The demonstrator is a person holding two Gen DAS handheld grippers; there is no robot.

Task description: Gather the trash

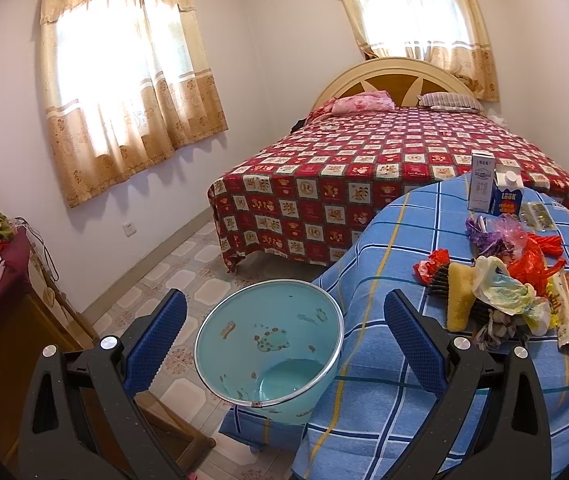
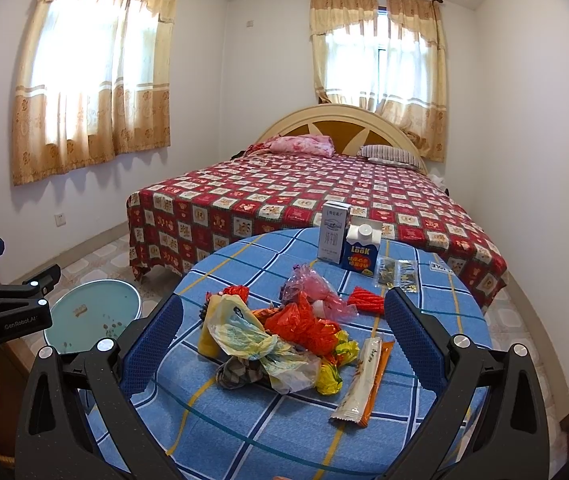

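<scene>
A heap of crumpled plastic bags and wrappers (image 2: pixel 284 340) lies on the round table with the blue checked cloth (image 2: pixel 244 432); the left wrist view shows the same heap (image 1: pixel 504 292) at its right. A long white and orange wrapper (image 2: pixel 364 380) lies beside it. Two cartons (image 2: pixel 346 248) stand at the table's far side. A light blue bin (image 1: pixel 268 344) stands on the floor left of the table, empty. My left gripper (image 1: pixel 284 320) hangs open above the bin. My right gripper (image 2: pixel 282 320) is open, above the table in front of the heap, holding nothing.
A bed with a red patterned cover (image 2: pixel 324 200) stands behind the table. A wooden cabinet with a dark red cloth (image 1: pixel 0 280) is at the left wall. Tiled floor (image 1: pixel 188 272) lies between bed, cabinet and bin. Small foil packets (image 2: pixel 398 274) rest near the cartons.
</scene>
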